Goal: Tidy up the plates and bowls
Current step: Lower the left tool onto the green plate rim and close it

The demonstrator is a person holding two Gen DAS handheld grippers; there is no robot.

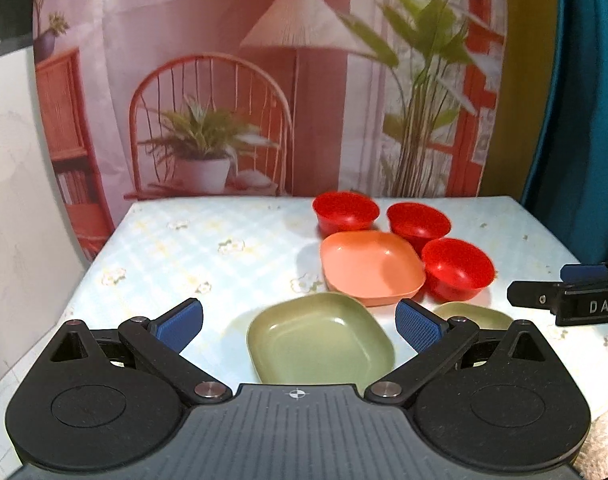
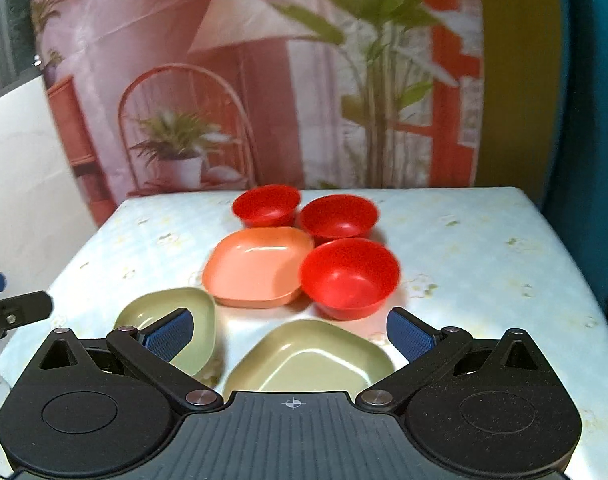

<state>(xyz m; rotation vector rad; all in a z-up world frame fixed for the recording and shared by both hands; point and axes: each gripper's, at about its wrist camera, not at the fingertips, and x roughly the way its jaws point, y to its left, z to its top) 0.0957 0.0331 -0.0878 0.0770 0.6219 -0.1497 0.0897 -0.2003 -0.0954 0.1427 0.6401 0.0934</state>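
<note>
Three red bowls stand on the table: far (image 1: pixel 345 210) (image 2: pixel 266 205), middle (image 1: pixel 418 220) (image 2: pixel 337 216) and near (image 1: pixel 457 268) (image 2: pixel 348 276). An orange square plate (image 1: pixel 371 266) (image 2: pixel 256 266) lies beside them. A green square plate (image 1: pixel 319 338) (image 2: pixel 160 316) lies in front of my left gripper (image 1: pixel 300 322), which is open and empty above it. A second green plate (image 1: pixel 473 316) (image 2: pixel 307 358) lies under my right gripper (image 2: pixel 290 332), also open and empty.
The table (image 1: pixel 184 248) (image 2: pixel 483 248) has a light floral cloth. A printed backdrop (image 1: pixel 264 80) hangs behind it. The right gripper shows at the right edge of the left wrist view (image 1: pixel 567 294); the left gripper's fingers (image 2: pixel 12 308) show at the left edge of the right wrist view.
</note>
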